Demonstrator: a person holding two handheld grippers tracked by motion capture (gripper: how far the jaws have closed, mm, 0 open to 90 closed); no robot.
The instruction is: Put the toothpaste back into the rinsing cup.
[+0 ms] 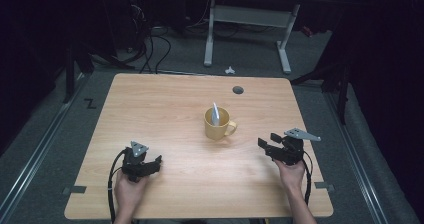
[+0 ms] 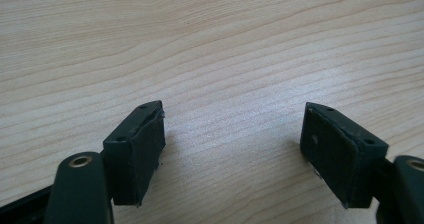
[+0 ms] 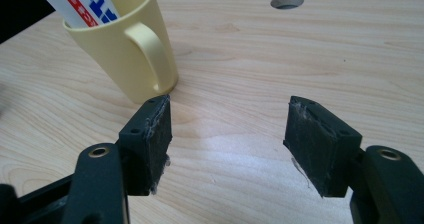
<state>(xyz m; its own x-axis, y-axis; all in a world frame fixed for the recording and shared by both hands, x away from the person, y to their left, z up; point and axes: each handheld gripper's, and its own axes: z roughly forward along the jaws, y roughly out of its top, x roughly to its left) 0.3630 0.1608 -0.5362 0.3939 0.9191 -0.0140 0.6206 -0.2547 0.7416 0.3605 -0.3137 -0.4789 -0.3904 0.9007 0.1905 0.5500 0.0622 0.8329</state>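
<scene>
A yellow mug [image 1: 217, 124] stands upright near the middle of the wooden table [image 1: 165, 99], its handle toward the right. A white tube [image 1: 215, 114] with red and blue print leans inside it. In the right gripper view the mug [image 3: 127, 49] and tube [image 3: 80, 4] sit beyond the left jaw. My right gripper [image 1: 267, 140] hovers to the mug's right, open, nothing between its jaws [image 3: 227, 144]. My left gripper [image 1: 156, 163] rests low at the front left, open over bare wood [image 2: 232, 151].
A round cable hole [image 1: 238, 90] lies in the table's far right part, seen also as the cable hole [image 3: 286, 1] in the right gripper view. Beyond the table stand a white desk frame [image 1: 247, 31] and floor cables [image 1: 150, 49].
</scene>
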